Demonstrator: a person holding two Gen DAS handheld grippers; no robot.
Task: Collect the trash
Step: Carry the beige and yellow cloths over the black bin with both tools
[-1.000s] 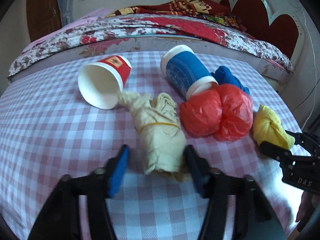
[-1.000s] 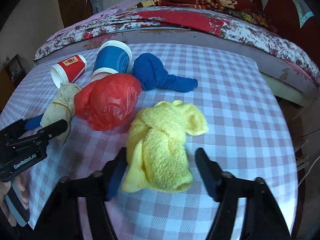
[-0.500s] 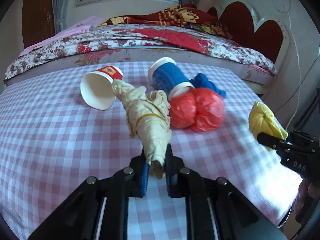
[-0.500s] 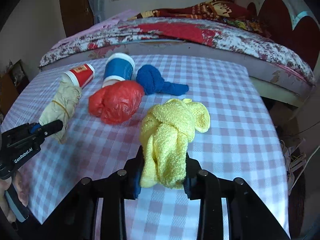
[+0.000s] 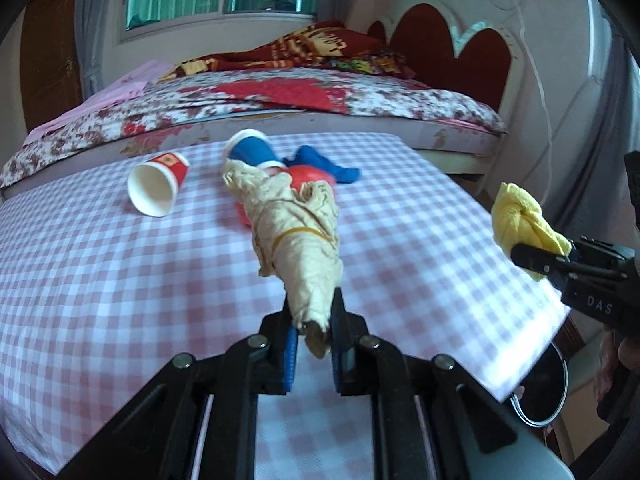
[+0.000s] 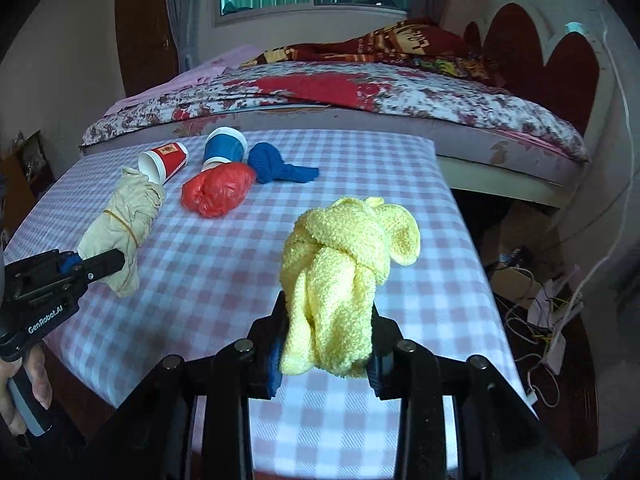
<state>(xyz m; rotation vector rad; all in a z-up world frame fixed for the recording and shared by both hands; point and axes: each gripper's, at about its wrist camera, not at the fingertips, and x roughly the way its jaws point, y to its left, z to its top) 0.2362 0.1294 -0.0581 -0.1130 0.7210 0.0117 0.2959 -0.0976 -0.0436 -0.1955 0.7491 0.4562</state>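
Note:
My left gripper (image 5: 311, 320) is shut on a beige cloth bundle (image 5: 296, 240) tied with a rubber band, held above the checked table (image 5: 100, 280); it also shows in the right wrist view (image 6: 120, 224). My right gripper (image 6: 326, 344) is shut on a knotted yellow towel (image 6: 344, 272), lifted over the table's front right; the towel also shows in the left wrist view (image 5: 520, 220). On the table lie a red paper cup (image 5: 158, 188), a blue cup (image 5: 252, 150), a red plastic bag (image 6: 218, 192) and a blue knotted cloth (image 6: 276, 166).
A bed with a floral cover (image 6: 360, 92) runs behind the table. Cables and clutter (image 6: 536, 292) lie on the floor right of the table. A round metal-rimmed thing (image 5: 548, 392) sits below the table's right corner.
Both grippers have closed, the left on the beige bundle and the right on the yellow towel, and lifted them up and back from the table. The cups, bag and blue cloth stayed.

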